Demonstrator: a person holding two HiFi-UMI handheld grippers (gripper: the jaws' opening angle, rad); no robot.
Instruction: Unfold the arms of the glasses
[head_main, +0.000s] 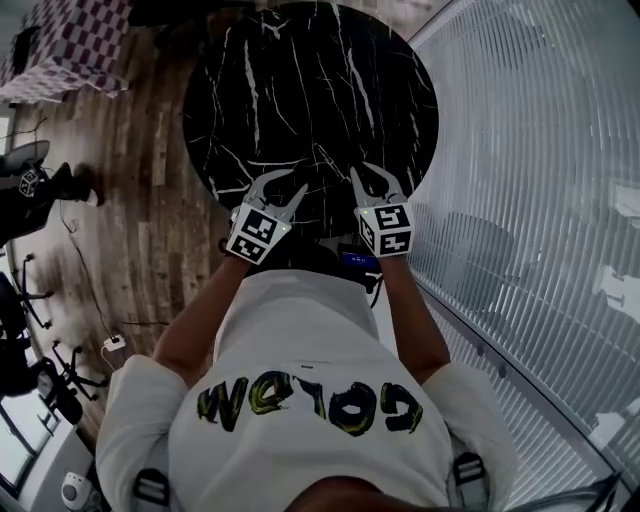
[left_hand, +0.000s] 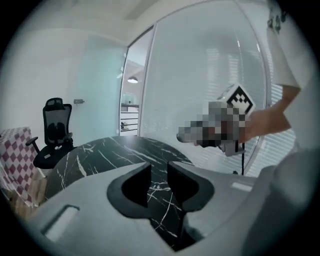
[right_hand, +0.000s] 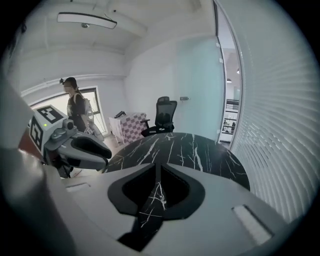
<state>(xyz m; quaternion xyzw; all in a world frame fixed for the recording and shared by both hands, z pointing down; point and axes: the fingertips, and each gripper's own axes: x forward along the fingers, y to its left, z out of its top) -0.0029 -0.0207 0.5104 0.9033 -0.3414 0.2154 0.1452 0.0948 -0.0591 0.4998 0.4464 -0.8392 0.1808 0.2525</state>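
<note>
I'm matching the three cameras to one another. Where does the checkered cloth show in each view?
Head view: the checkered cloth is in the top left corner, beyond the table.
Left gripper view: the cloth is at the left edge, beside the office chair.
Right gripper view: the cloth is near the middle, left of the office chair.
Shared landmark: the round black marble table.

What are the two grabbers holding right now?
Nothing. On the left gripper the jaws stand apart; on the right gripper they nearly meet. Only the round black marble table shows between them.
</note>
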